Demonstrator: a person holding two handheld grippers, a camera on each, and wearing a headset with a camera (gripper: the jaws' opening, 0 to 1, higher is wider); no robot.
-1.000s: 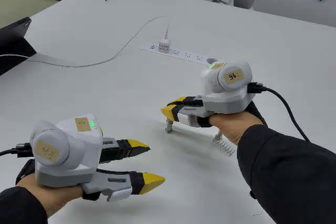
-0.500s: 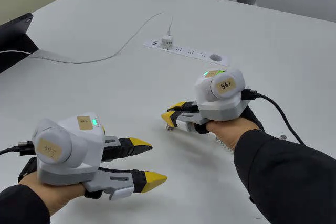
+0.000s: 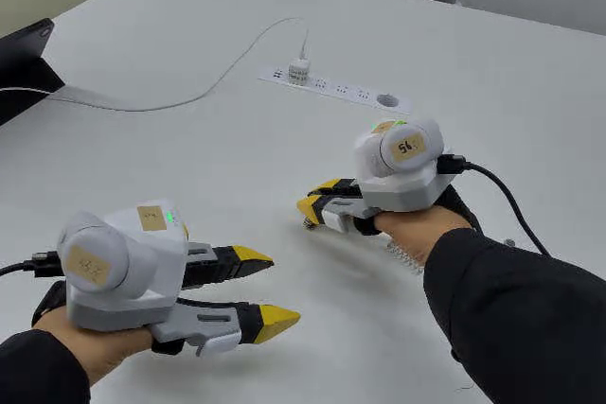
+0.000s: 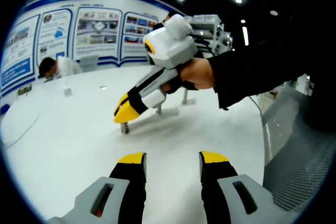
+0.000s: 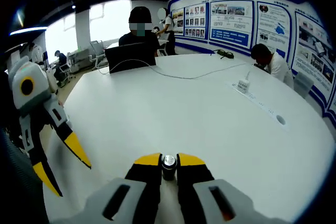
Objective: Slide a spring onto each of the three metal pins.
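The right tongs (image 3: 308, 209) are closed on the top of a metal pin (image 3: 310, 224), which stands upright on the white bench (image 3: 189, 158). In the right gripper view the round head of this pin sits between the two yellow tips. In the left gripper view some coils show around the lower part of the pin, just under the tips. A loose spring (image 4: 169, 112) lies flat on the bench behind the right hand (image 3: 417, 229), and a second pin (image 4: 185, 97) stands near it. The left tongs (image 3: 264, 288) are open and hold nothing; they point toward the first pin, well apart from it. A power strip (image 3: 336, 93) lies further back on the bench
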